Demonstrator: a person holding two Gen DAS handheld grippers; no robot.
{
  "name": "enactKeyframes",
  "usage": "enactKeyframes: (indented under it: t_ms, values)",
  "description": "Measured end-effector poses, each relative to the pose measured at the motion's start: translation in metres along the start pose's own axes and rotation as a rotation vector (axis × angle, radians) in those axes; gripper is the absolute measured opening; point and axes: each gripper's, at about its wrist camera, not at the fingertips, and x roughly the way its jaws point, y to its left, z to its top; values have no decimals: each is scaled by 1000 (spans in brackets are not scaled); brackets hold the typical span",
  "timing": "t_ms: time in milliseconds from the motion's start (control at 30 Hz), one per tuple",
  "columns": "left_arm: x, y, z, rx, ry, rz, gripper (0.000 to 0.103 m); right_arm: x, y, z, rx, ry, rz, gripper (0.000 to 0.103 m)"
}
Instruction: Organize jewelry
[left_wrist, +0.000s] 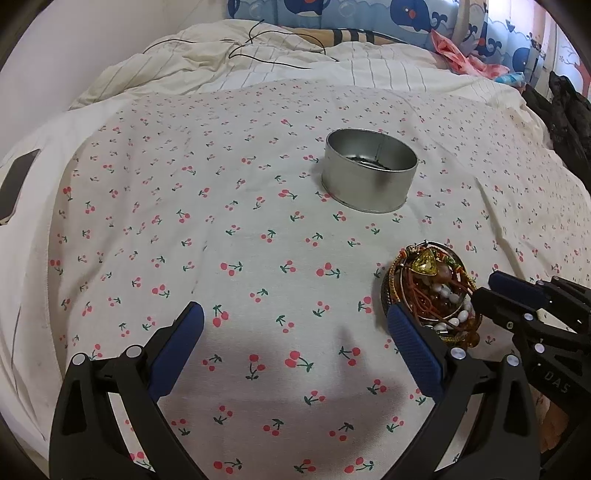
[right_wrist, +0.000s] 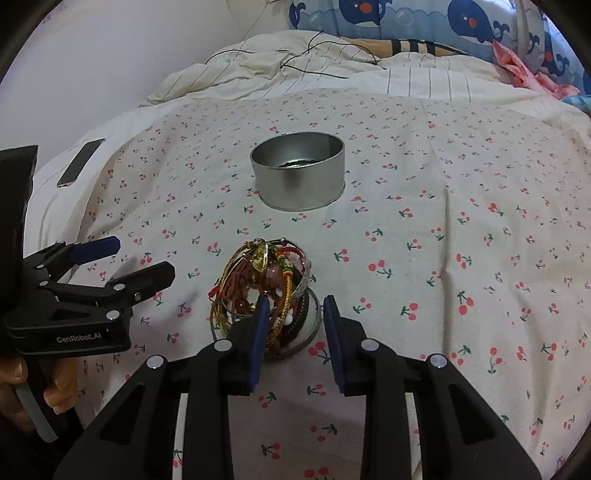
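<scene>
On the cherry cloth (right_wrist: 424, 236), the left gripper (left_wrist: 295, 325) stands spread wide, holding nothing. The round tin (right_wrist: 298, 177) holds something small and dark. Near it, the jewelry pile (right_wrist: 266, 288) fills a low dish (right_wrist: 312, 332); the right gripper (right_wrist: 295, 317) is parted around its edge.

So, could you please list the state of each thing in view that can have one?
Round tin: lidless, upright, something dark at the bottom.
Jewelry pile: tangled heap on a shallow lid.
Left gripper: open, holding nothing.
Right gripper: open, fingers astride the pile's near edge.
Phone: screen dark, flat on the bed.
</scene>
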Motion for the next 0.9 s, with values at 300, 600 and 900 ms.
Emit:
enactKeyframes:
  t_ms: [300,600,900]
  values:
    - [0,-7,-2,33,-4,19,96,-10,2,1,-1,-41,-29,47]
    - [-1,-10,-2,52,-11,24,96,-4,2,0,3,-28,-19,47]
    - [-2,-8,-2,43,-13,25,96,-1,7,-1,-7,-36,26,6]
